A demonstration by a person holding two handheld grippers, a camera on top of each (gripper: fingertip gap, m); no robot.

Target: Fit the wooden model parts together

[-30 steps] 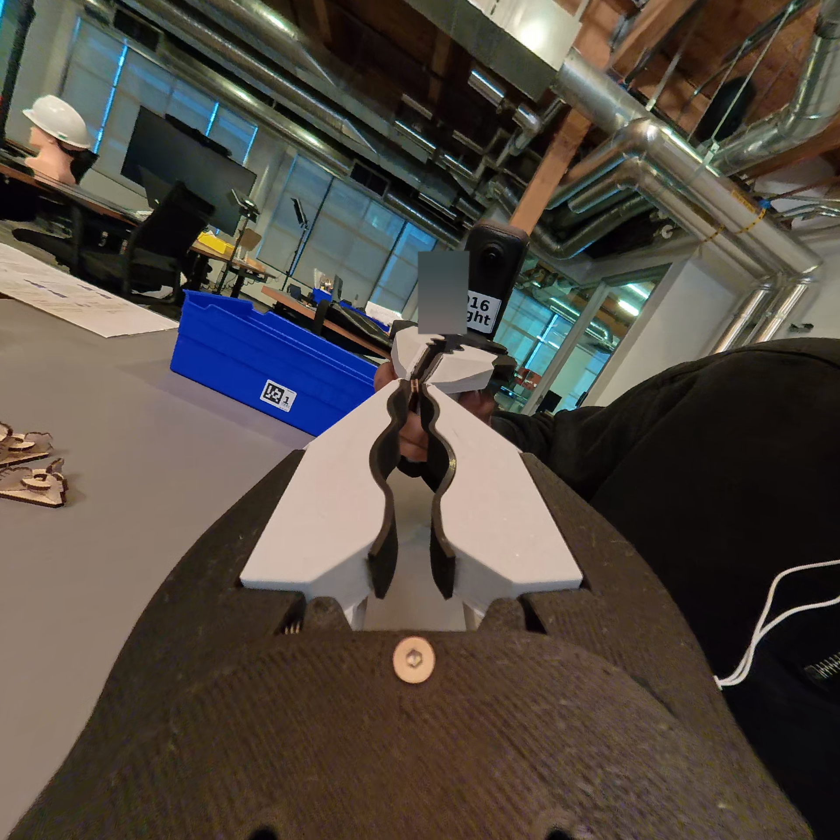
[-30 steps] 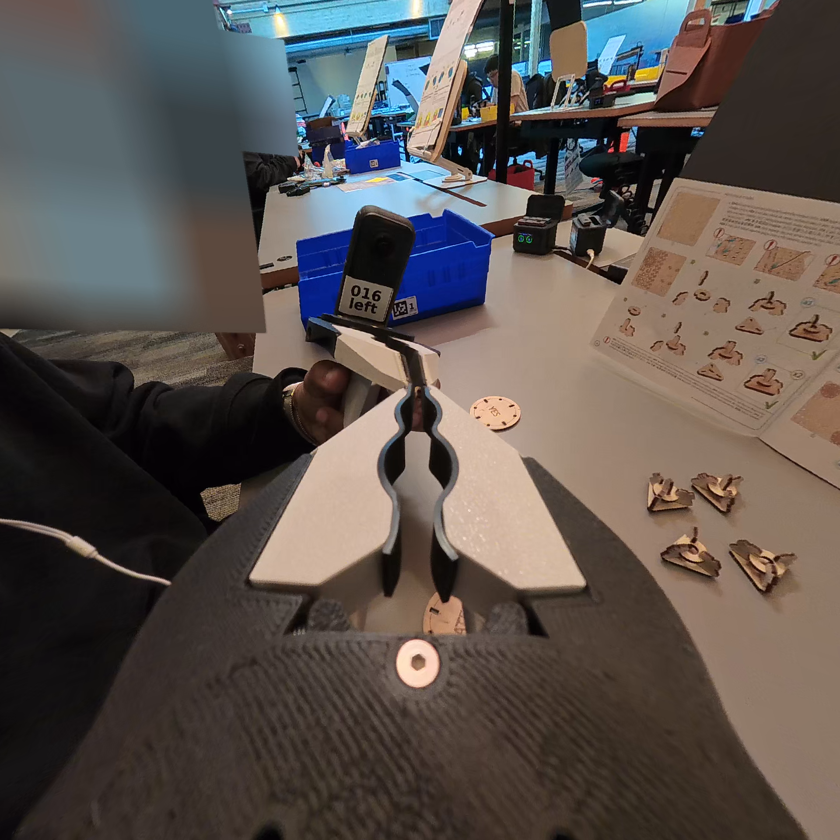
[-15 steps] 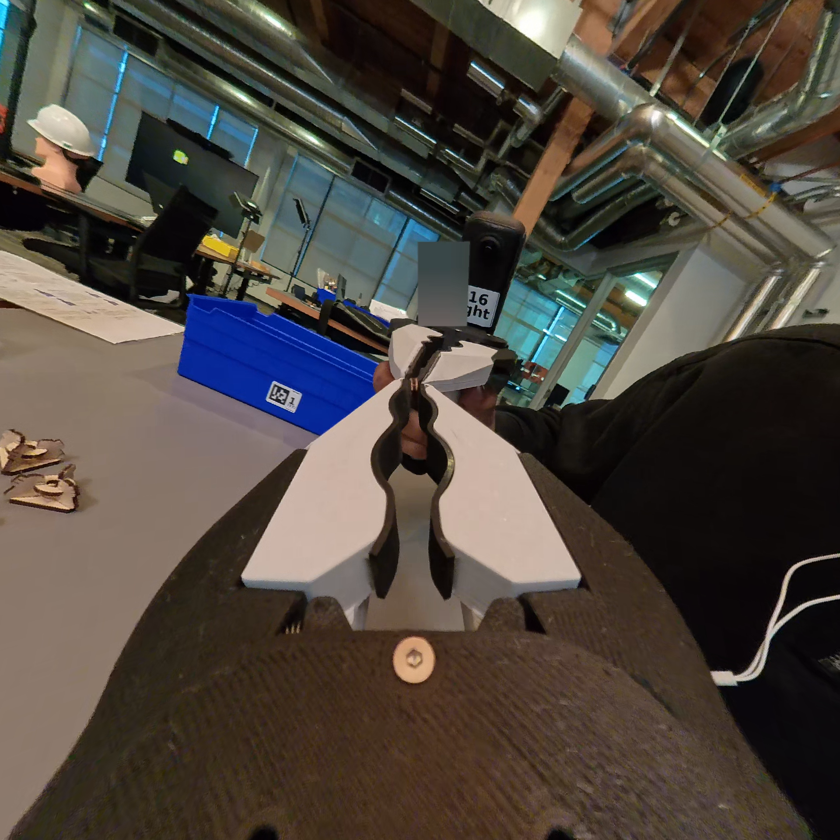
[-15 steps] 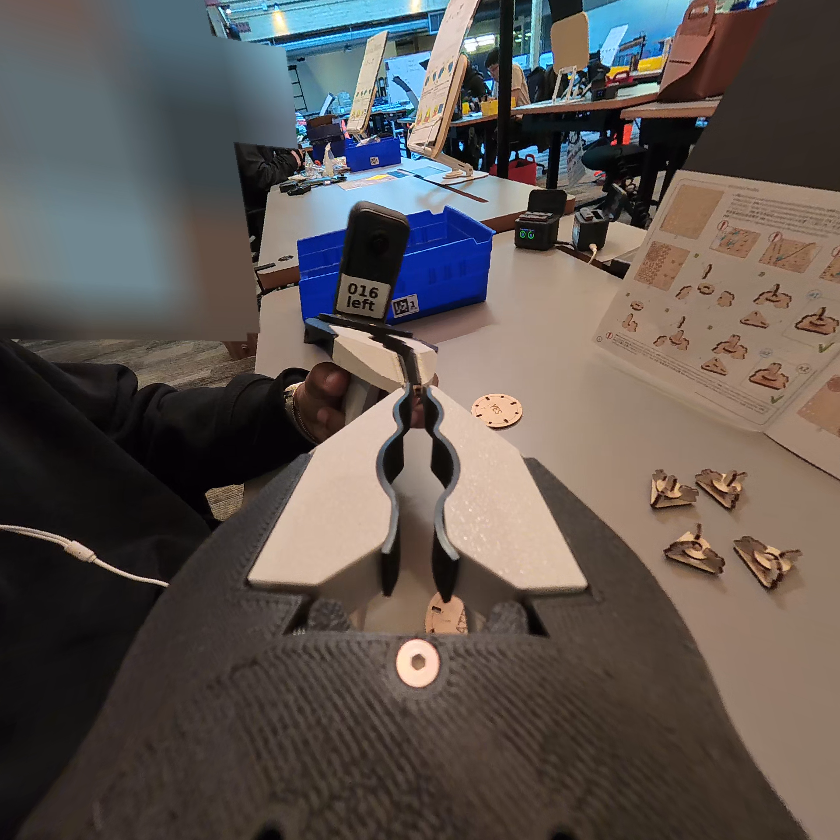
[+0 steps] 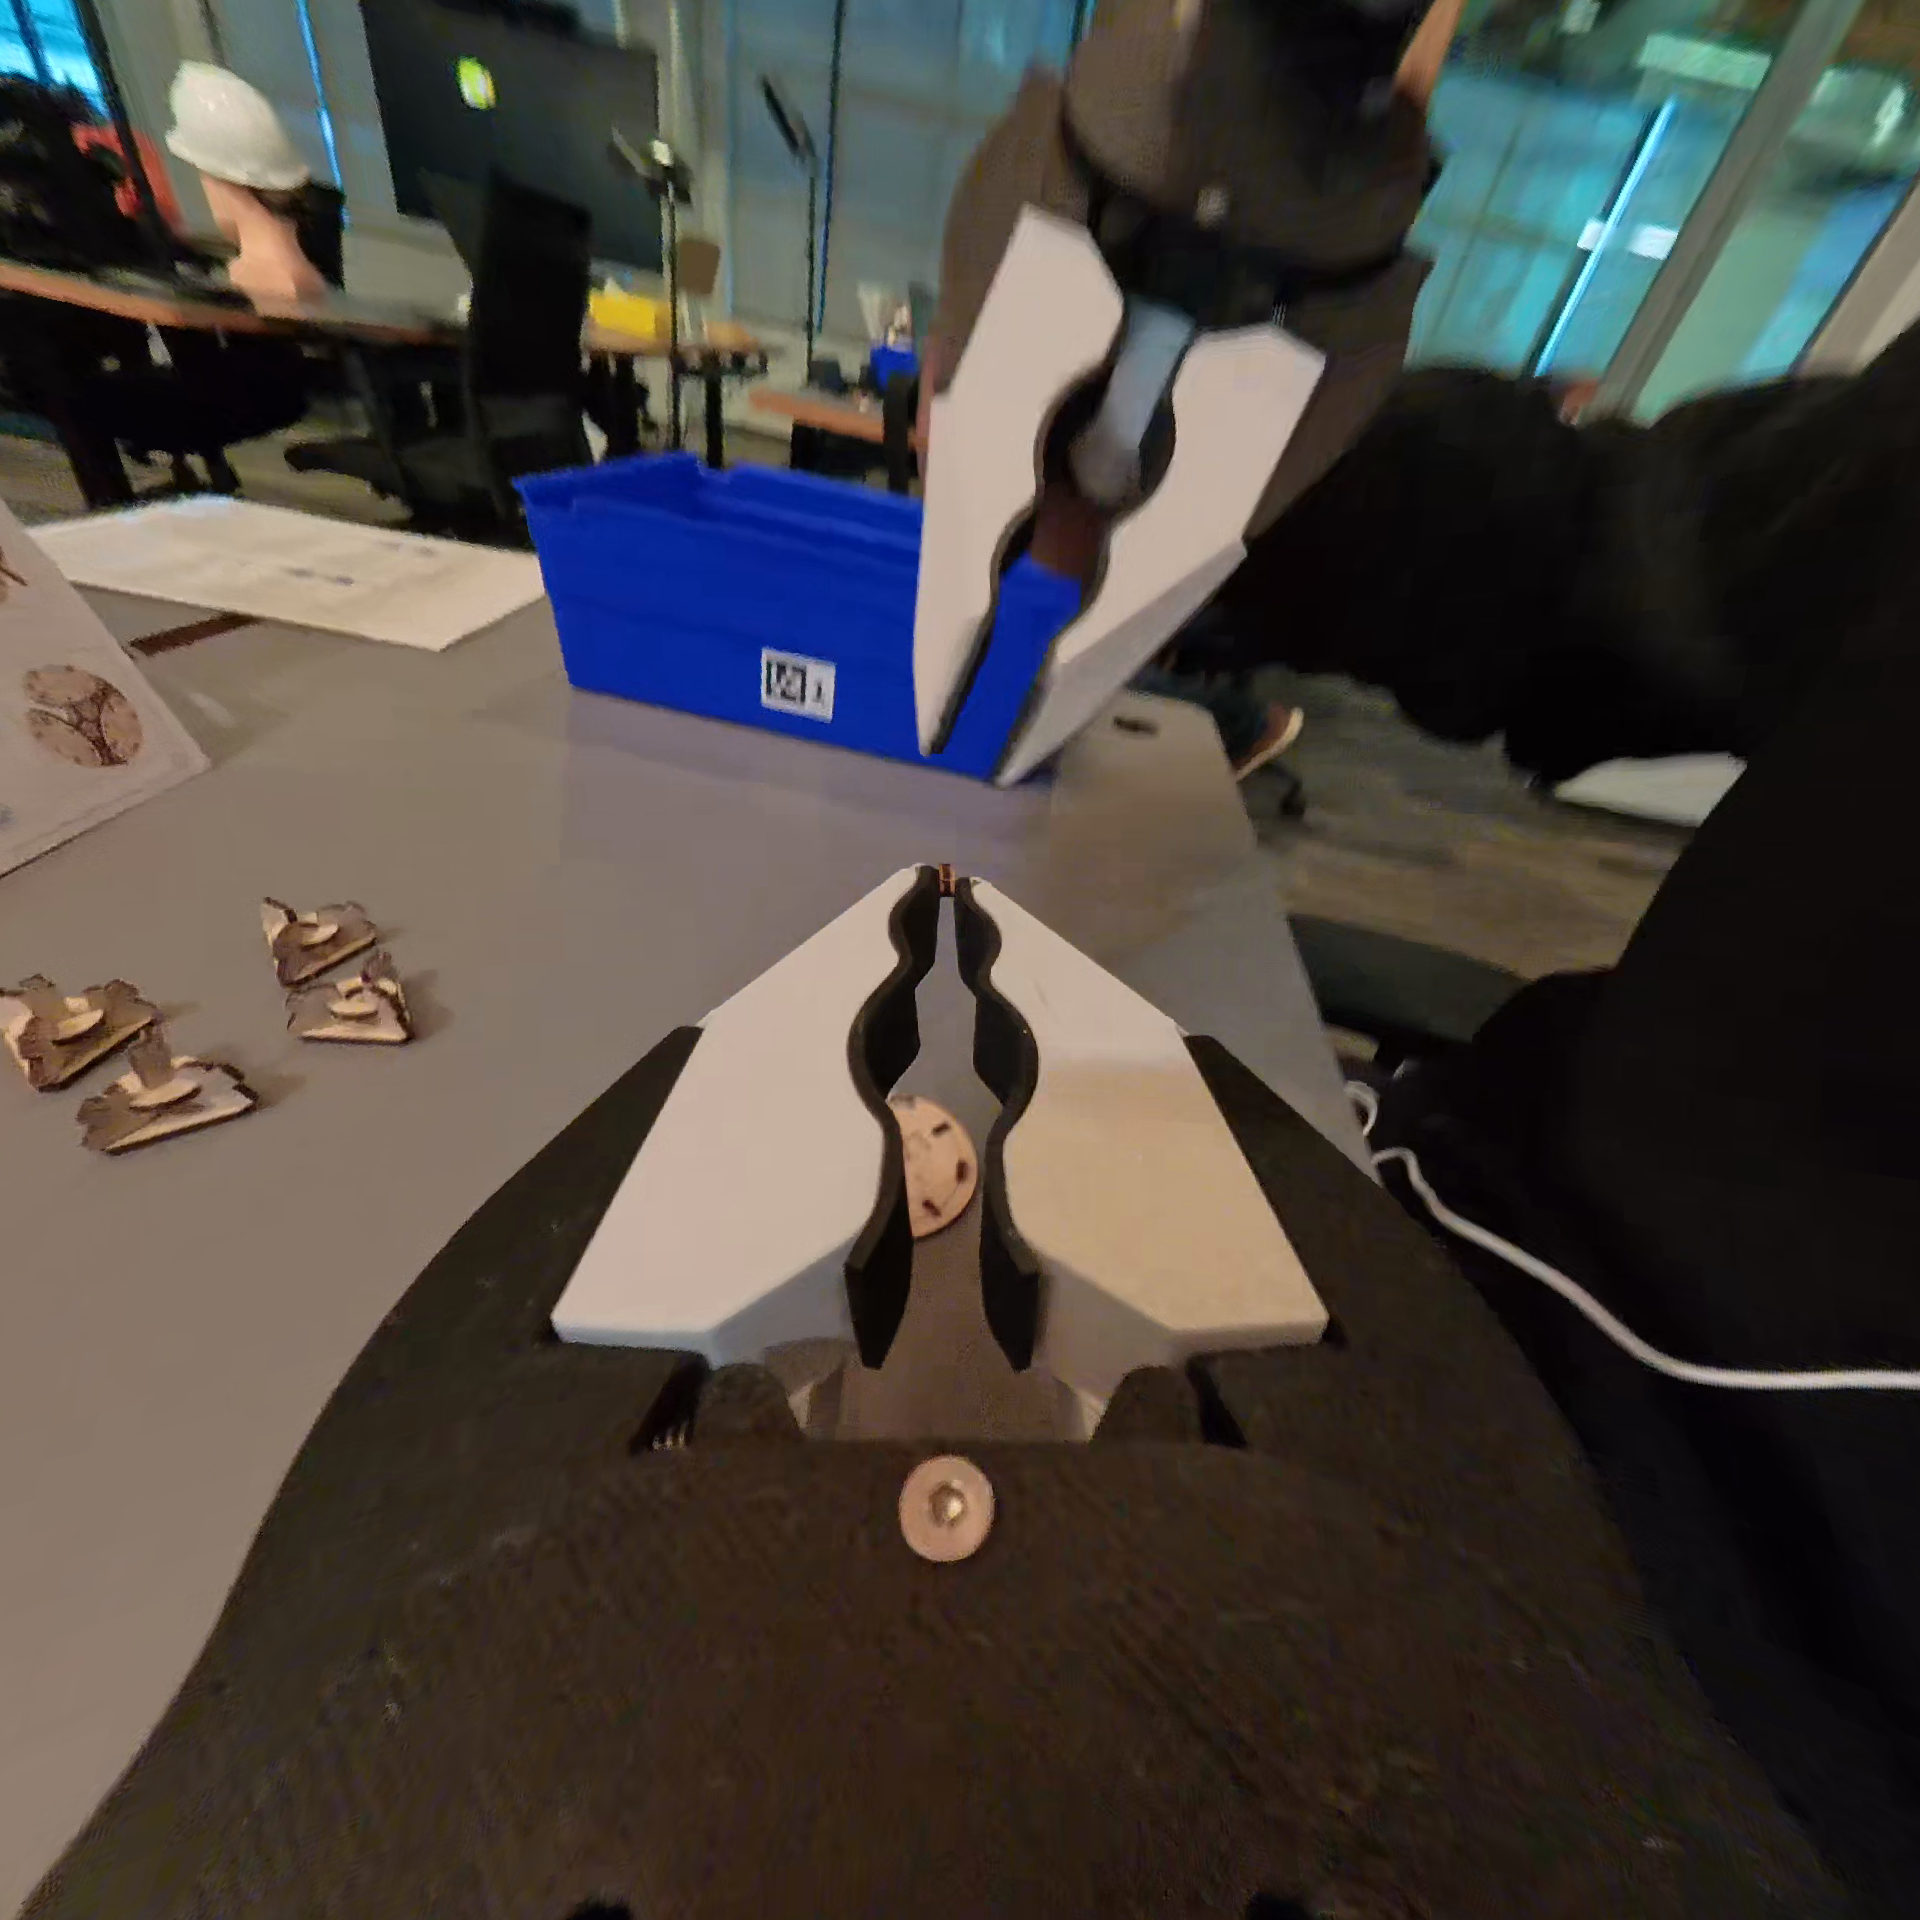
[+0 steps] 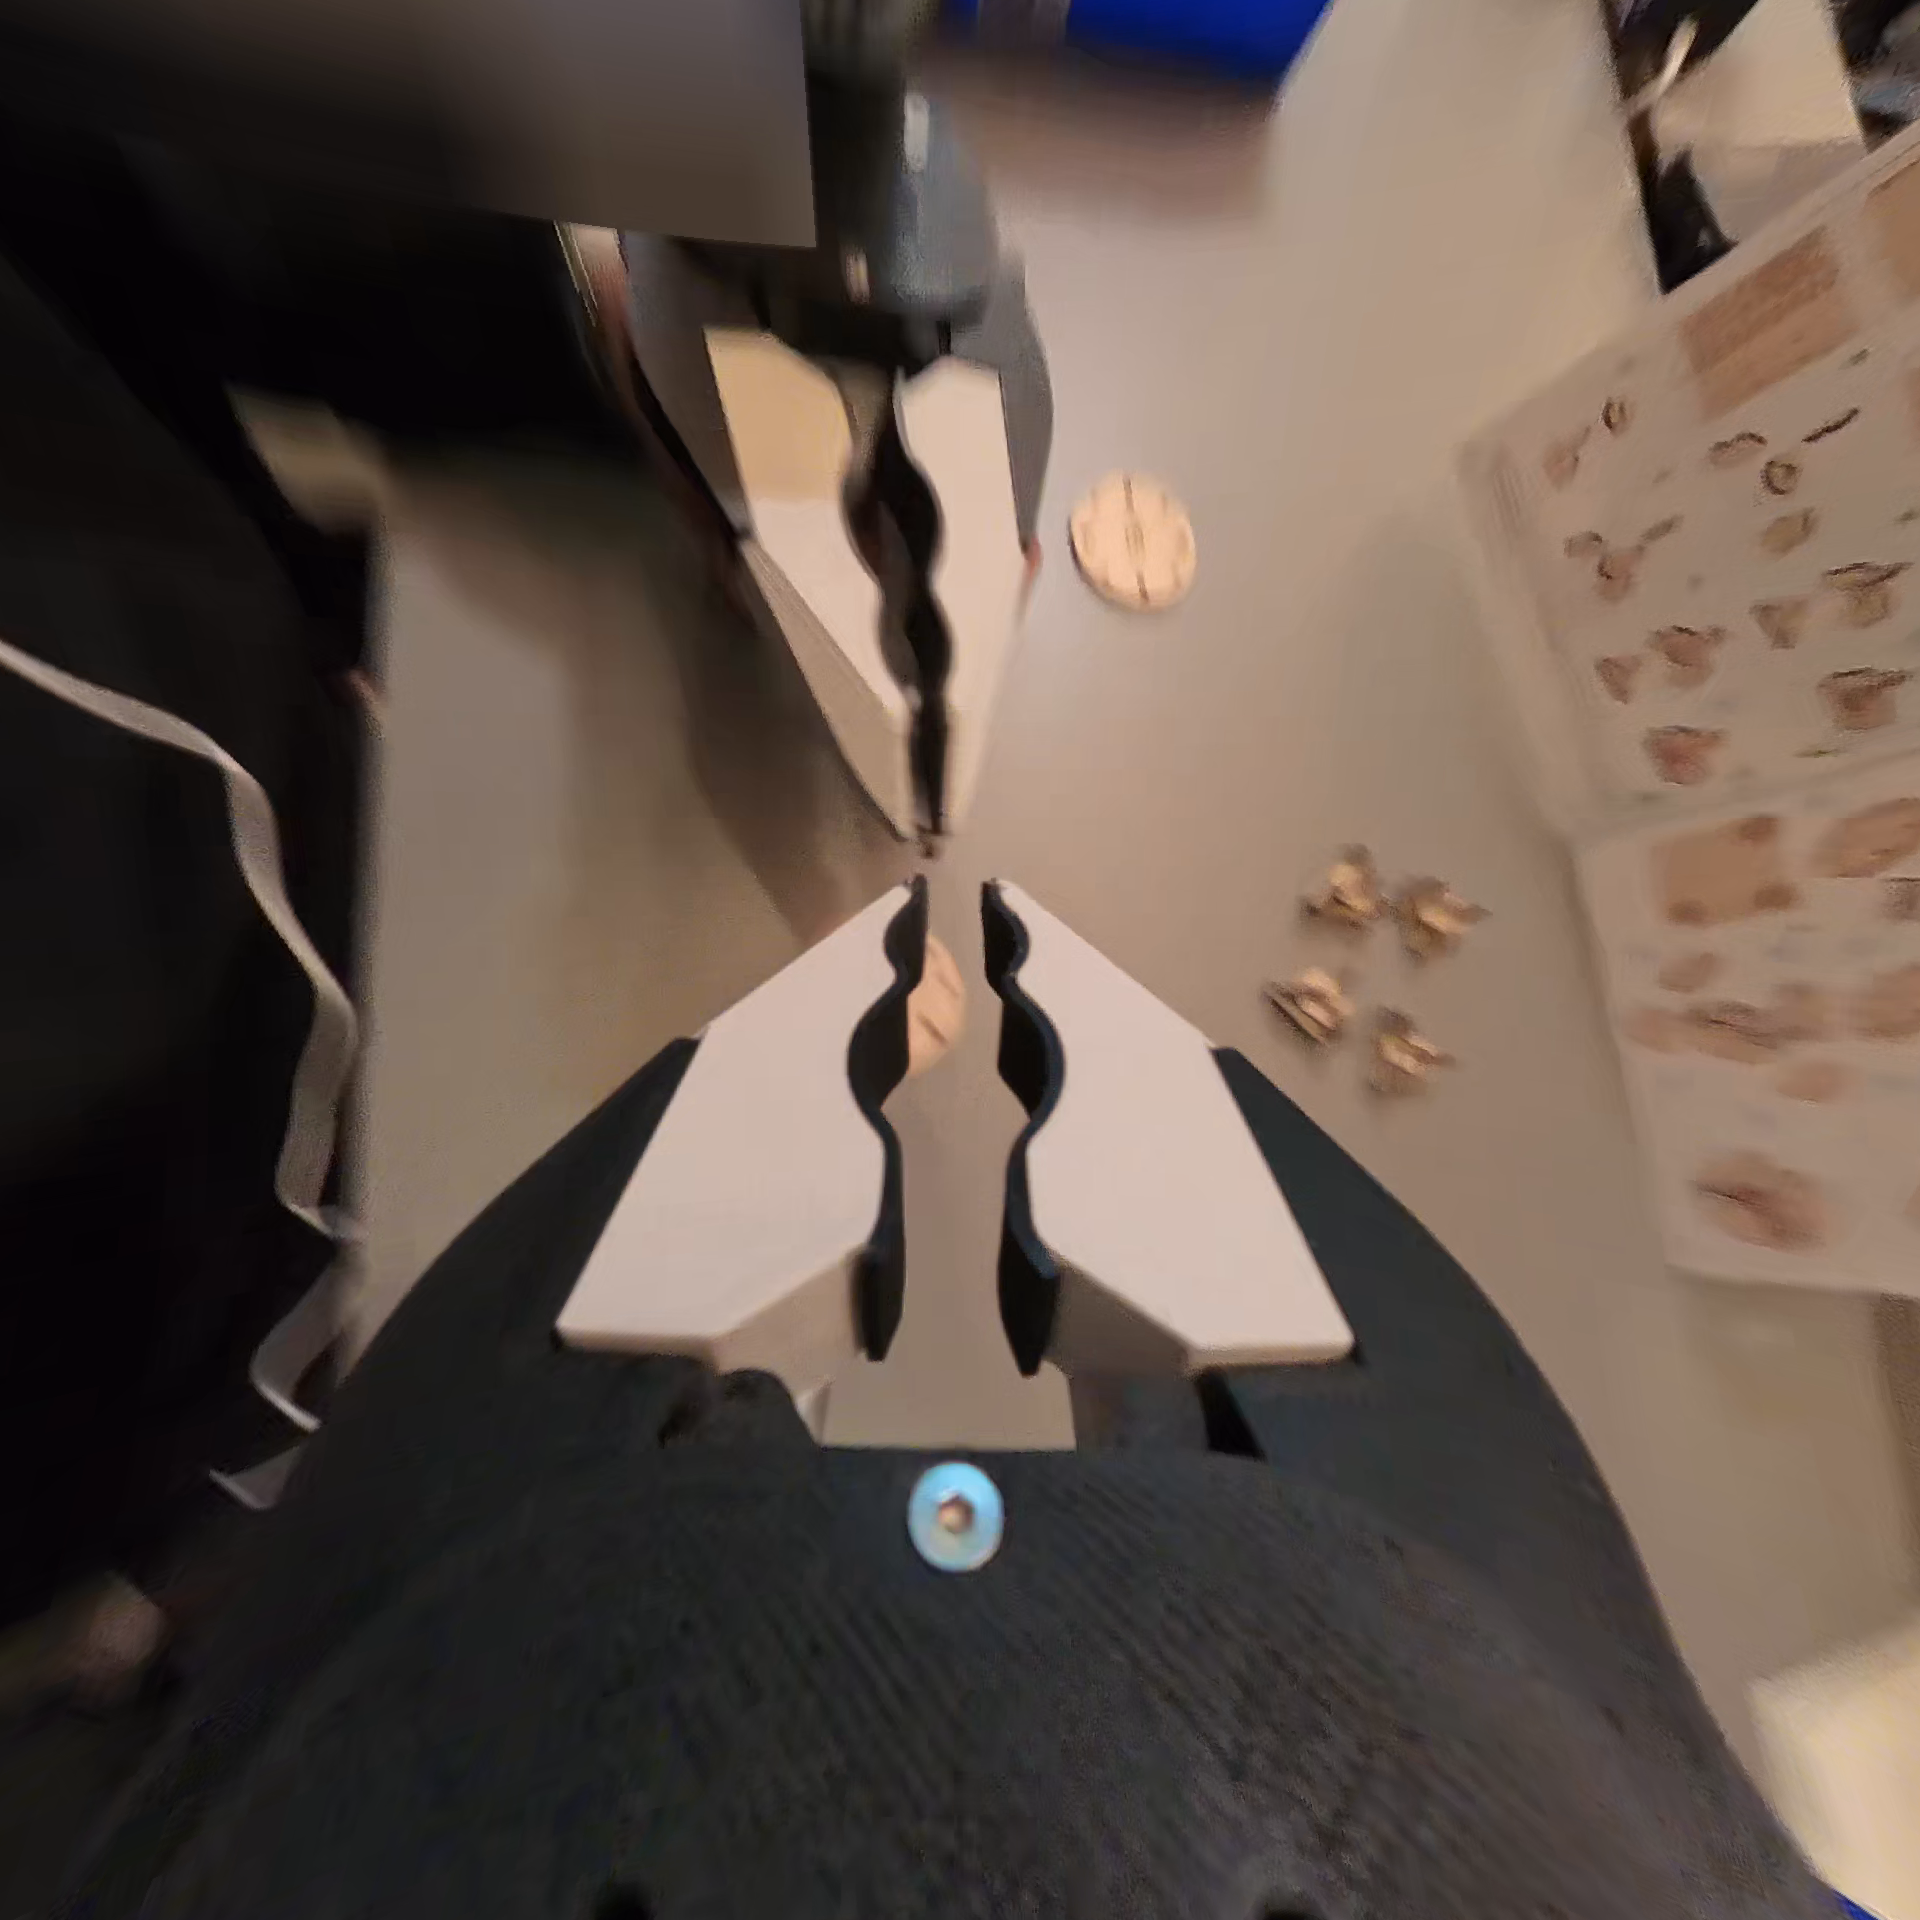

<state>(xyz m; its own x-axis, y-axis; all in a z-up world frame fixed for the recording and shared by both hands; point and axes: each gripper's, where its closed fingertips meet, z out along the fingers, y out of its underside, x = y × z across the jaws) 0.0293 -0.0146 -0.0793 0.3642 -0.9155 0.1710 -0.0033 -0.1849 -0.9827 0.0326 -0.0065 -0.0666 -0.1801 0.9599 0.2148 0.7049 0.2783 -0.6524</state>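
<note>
Left wrist view: from the left, four small wooden assemblies [image 5: 208, 1023] lie on the grey table [image 5: 582, 831], then the left gripper [image 5: 943, 881] with its tips pinching a tiny thin brown wooden piece [image 5: 943, 878], a round wooden disc [image 5: 935, 1169] on the table under its fingers, a blue bin [image 5: 727, 592] behind, and the right gripper [image 5: 971, 764] hanging spread above. Right wrist view, blurred: the right gripper [image 6: 951, 885] has its jaws parted with nothing between the tips, a disc [image 6: 933, 1003] beneath, a second disc [image 6: 1132, 540] further off, then the assemblies [image 6: 1361, 977] and an instruction sheet [image 6: 1745, 727].
</note>
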